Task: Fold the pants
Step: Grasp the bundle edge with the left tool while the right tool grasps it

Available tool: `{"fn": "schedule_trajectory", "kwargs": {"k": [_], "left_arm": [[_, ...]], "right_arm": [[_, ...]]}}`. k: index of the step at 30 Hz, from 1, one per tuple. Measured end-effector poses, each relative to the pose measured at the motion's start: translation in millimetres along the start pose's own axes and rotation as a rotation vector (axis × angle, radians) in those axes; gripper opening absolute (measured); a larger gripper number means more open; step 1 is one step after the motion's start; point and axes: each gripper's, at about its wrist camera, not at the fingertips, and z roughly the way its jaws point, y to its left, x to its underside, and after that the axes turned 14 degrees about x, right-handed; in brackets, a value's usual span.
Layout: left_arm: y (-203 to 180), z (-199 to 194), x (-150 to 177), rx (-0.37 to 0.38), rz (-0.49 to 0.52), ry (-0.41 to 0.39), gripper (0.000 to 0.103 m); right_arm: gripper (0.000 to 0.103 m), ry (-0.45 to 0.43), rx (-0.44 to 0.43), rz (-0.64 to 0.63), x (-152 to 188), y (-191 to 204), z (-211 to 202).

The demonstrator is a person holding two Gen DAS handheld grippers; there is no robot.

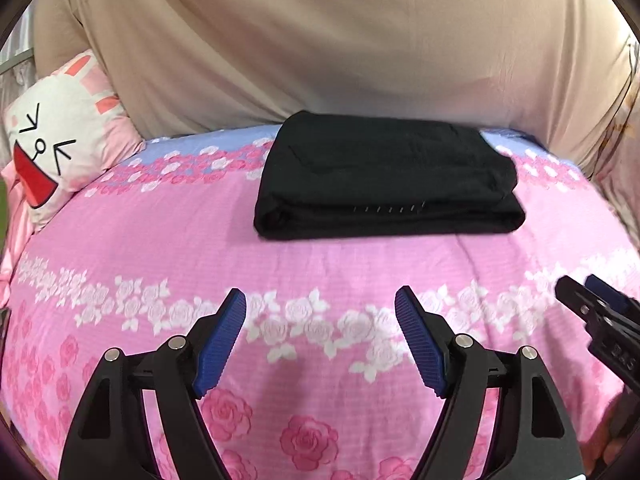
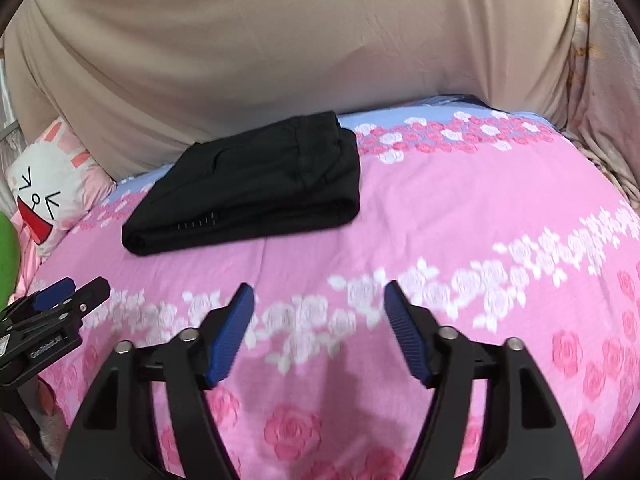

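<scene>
At the far left, a white and pink cartoon-face pillow (image 1: 60, 148) is propped at the edge of the bed (image 1: 160, 240), which is covered with a pink rose-print sheet. The left gripper (image 1: 320, 336) is held low over the near part of the sheet, its blue-padded jaws spread wide and nothing held between them. The black pants (image 1: 384, 176) are seen folded into a flat rectangular bundle on the far side of the bed, against the beige draped cloth (image 1: 320, 40), well ahead of these jaws and slightly to their right. The right gripper (image 2: 318, 332) is held beside the left one, jaws likewise wide apart and empty. From its view the pants (image 2: 248, 184) lie ahead and to the left, well apart from the jaws.
</scene>
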Motion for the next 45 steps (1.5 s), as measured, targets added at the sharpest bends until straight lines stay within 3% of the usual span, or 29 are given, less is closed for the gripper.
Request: {"fn": "schedule_trajectory", "kwargs": {"k": [4, 6, 14, 18, 22, 27, 32, 34, 36, 37, 39, 42, 45], "left_arm": [[-3.8, 7.9, 13.4, -0.035, 0.026, 0.004, 0.074], [-6.4, 8.3, 16.7, -0.048, 0.038, -0.001, 0.074], [-5.7, -0.4, 17.9, -0.038, 0.022, -0.043, 0.076], [21.0, -11.2, 3.1, 0.137, -0.088, -0.004, 0.077], [66.2, -3.2, -30.6, 0.286, -0.251, 0.025, 0.083], [108.0, 52.3, -68.8, 0.311, -0.361, 0.099, 0.083], [122.0, 111.7, -78.6, 0.375, -0.449, 0.185, 0.083], [122.4, 124.4, -82.0, 0.413, -0.456, 0.175, 0.079], [120.0, 127.6, -87.6, 0.452, -0.445, 0.177, 0.055], [120.2, 123.9, -88.9, 0.455, -0.450, 0.169, 0.037], [118.9, 100.7, -90.0, 0.452, -0.428, 0.138, 0.028], [118.2, 57.3, -71.2, 0.503, -0.414, 0.141, 0.027], [111.0, 15.3, -26.8, 0.538, -0.397, 0.200, 0.028]], "right_arm": [[0.070, -0.015, 0.028, -0.029, 13.8, 5.5, -6.8], [0.078, -0.049, 0.035, -0.046, 16.1, 10.2, -13.7], [0.079, -0.048, 0.032, -0.047, 19.1, 15.7, -18.0], [0.083, 0.016, -0.046, 0.016, 0.7, -1.9, -8.2], [0.088, 0.085, -0.118, 0.140, -51.1, -32.6, 27.3], [0.089, 0.179, -0.128, 0.137, -94.3, -22.1, 88.9], [0.088, 0.288, -0.148, 0.180, -98.3, -6.0, 142.2], [0.056, 0.289, -0.208, 0.188, -96.1, 1.3, 149.9], [0.035, 0.258, -0.204, 0.170, -98.7, 7.2, 139.3], [0.033, 0.229, -0.204, 0.142, -101.4, 11.4, 127.9], [0.030, 0.188, -0.246, 0.123, -102.5, 12.3, 100.1], [0.030, 0.169, -0.309, 0.109, -83.6, 0.8, 51.9], [0.032, 0.215, -0.347, 0.100, -34.6, -17.0, 12.0]]}}
